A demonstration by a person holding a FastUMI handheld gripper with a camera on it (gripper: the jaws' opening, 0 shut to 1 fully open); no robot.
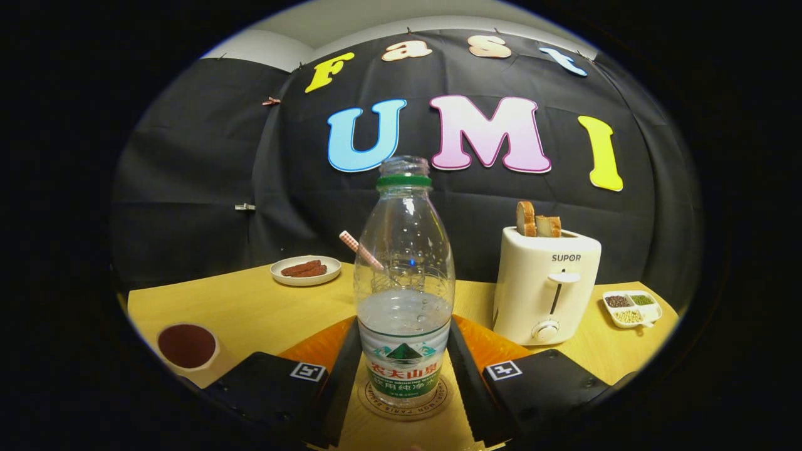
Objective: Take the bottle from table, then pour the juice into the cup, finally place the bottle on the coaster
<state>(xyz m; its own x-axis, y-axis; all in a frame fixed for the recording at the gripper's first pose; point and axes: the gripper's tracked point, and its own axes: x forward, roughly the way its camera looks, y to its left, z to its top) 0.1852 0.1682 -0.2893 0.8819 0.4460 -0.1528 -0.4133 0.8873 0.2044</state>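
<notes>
Your tongs (404, 376) point level and straight ahead, low over the tabletop (250, 307). The two fingers (341, 369) stand upright and parallel, one on each side of the bottle (404, 294), flanking its lower part closely.

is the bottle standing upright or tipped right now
Upright. The bottle stands straight on the round coaster between the gripper fingers, neck pointing up and water line level. The fingers flank its lower body; firm pressing cannot be told.

Seen from my remote station: the brand "SUPOR" stands on the front of the toaster (544, 285). Ringed lettering on the coaster (376, 407) is too small to read. The gripper (404, 332) fingers press the labelled bottle (404, 282) from both sides.
</notes>
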